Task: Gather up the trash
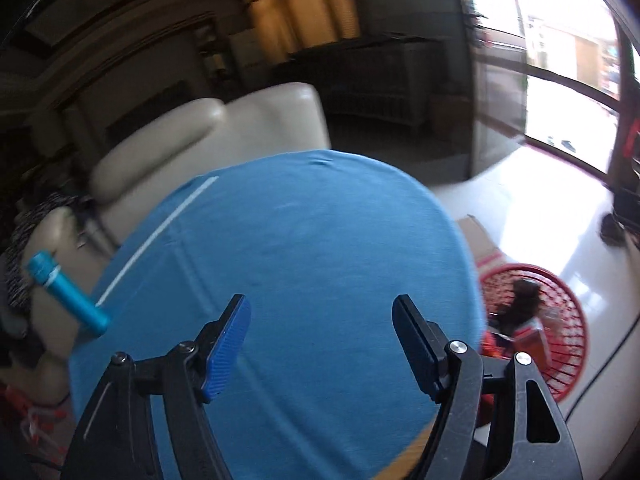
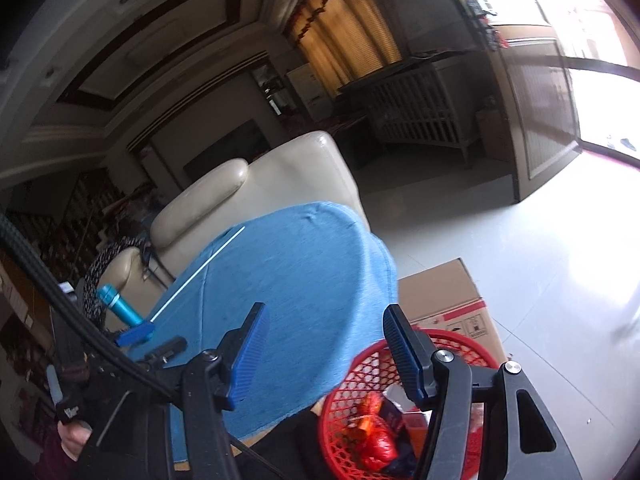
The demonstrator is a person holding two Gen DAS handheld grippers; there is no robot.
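- Left gripper (image 1: 322, 344): jaws wide apart, nothing btwn them, over the counter (image 1: 288, 264) w/ its blue cloth.
- Right gripper (image 2: 324, 354): jaws apart too, empty, at the counter's (image 2: 296, 280) edge, above the basket (image 2: 360, 372).
- 1 red mesh basket (image 1: 560, 300) on the floor, just beside the counter, below its edge.
- Trash: in the basket – a red wrapper bundle (image 2: 374, 446), an orange piece (image 2: 366, 424), some dark wrappers; exact count can't tell, they overlap.
- 1 cardboard box (image 2: 444, 292) on the floor, touching the basket's far side.
- 1 blue bottle (image 1: 66, 294) on the counter's left edge, seen tilted; also in the right view (image 2: 120, 306).
- 1 white stripe (image 1: 160, 236) runs across the cloth.
- 1 cream sofa (image 1: 224, 136) behind the counter.
- Left gripper also shows in the right view (image 2: 154, 340), near the bottle.
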